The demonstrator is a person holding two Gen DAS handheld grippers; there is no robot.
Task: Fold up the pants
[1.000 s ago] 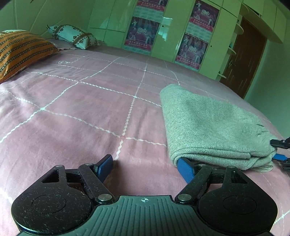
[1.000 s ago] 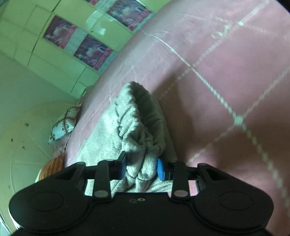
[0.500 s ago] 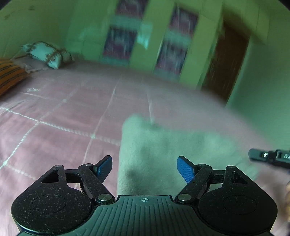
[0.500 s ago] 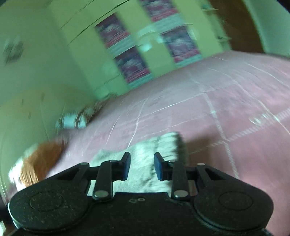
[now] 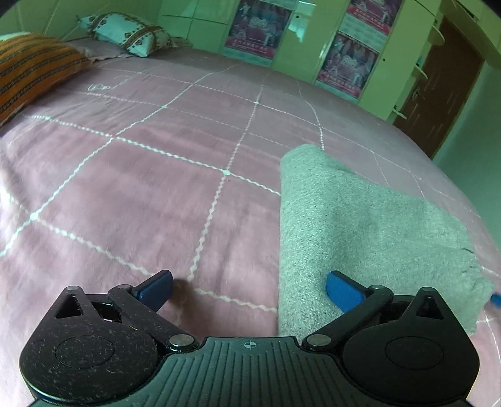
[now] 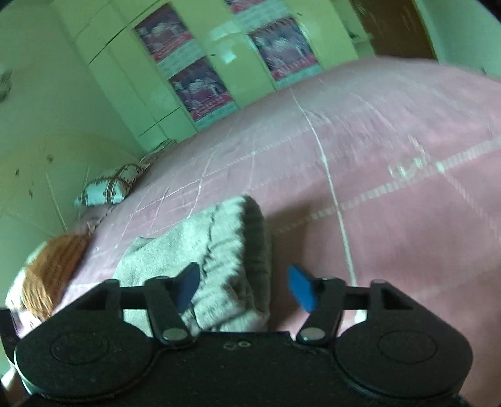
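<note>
The grey pants (image 5: 369, 225) lie folded in a thick rectangle on the pink bedspread (image 5: 156, 175). My left gripper (image 5: 247, 289) is open at their near left corner, with its right blue finger (image 5: 341, 292) over the cloth and its left finger over the bedspread. In the right wrist view the pants (image 6: 213, 250) show their gathered waistband end. My right gripper (image 6: 242, 286) is open just above that end and holds nothing.
An orange striped pillow (image 5: 28, 69) and a white patterned pillow (image 5: 125, 29) lie at the head of the bed. Green wardrobes with posters (image 5: 347, 59) stand beyond the bed. A brown door (image 5: 438, 81) is at the far right.
My right gripper has let go of the waistband end, opened and lifted off it. My left gripper stayed open and shifted over the pants' near left corner.
</note>
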